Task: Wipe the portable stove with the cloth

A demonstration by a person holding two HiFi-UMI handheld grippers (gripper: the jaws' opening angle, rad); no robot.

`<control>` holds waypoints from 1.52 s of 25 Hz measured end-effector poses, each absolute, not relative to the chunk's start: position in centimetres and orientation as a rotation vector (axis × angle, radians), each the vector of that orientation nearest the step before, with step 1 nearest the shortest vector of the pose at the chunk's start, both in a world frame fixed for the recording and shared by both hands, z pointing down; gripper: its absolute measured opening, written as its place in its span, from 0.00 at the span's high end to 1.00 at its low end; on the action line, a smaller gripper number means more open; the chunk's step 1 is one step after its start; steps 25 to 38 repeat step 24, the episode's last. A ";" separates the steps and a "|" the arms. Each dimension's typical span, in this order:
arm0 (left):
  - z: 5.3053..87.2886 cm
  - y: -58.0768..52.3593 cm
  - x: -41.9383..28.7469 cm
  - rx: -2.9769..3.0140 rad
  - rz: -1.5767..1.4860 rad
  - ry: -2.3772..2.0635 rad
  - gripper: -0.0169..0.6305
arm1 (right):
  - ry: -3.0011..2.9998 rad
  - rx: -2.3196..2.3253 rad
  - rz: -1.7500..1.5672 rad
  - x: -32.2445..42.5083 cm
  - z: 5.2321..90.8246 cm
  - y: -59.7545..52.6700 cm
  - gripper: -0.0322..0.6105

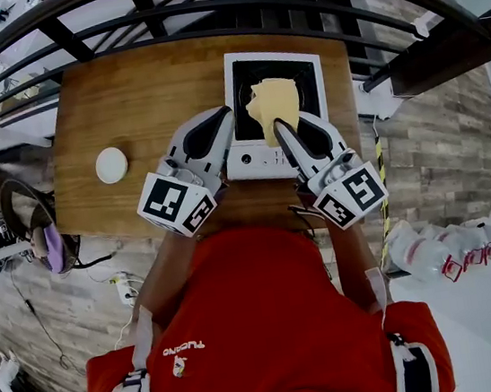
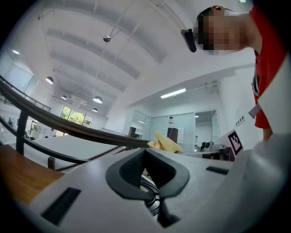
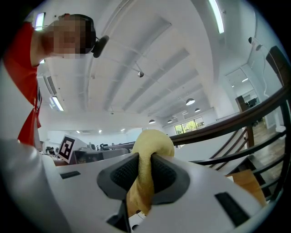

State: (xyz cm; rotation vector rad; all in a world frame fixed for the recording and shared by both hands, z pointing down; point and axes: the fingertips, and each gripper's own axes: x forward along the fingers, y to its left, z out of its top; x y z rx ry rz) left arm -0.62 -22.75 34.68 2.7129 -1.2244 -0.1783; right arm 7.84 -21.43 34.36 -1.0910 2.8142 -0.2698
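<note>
Right claw (image 3: 145, 168) is clamped on the yellow cloth (image 1: 274, 103); it pinches one fold, with a wad bulging past the tips and the tail hanging below; cloth sits over the black top of the portable stove (image 1: 252, 155), apparently lifted off it, can't confirm from the head view; no wipe contact that I can see.

Left claw (image 2: 146, 159) is pressed together with nothing in it; it sits at the stove's front-left corner and isn't bracing anything.

Stove is at the far side of the desk (image 1: 141, 96), close to the railing; white round thing (image 1: 112, 165) lies well to the left, out of the way.

Risks as I judge them:
- cloth is bunched, so you wipe with a small wad; expect streaks and missed corners unless it spreads;
- go too low and the claw tips hit the burner grate, not the cloth; scrape or snag;
- a snag on the grate could drag the fold out of the pinch;
- stove looks light and unheld; a hard push away from you could slide it toward the desk's far edge; steady it with your left.
</note>
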 end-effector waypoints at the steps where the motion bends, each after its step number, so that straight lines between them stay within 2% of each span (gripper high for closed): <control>1: 34.7 -22.8 -0.6 2.713 -0.178 -1.223 0.96 | 2.815 -1.097 -0.258 8.0 34.3 -21.4 0.82; 38: 35.0 -23.2 -0.9 2.722 -0.156 -1.194 0.96 | 2.825 -1.113 -0.198 8.0 33.3 -21.6 0.82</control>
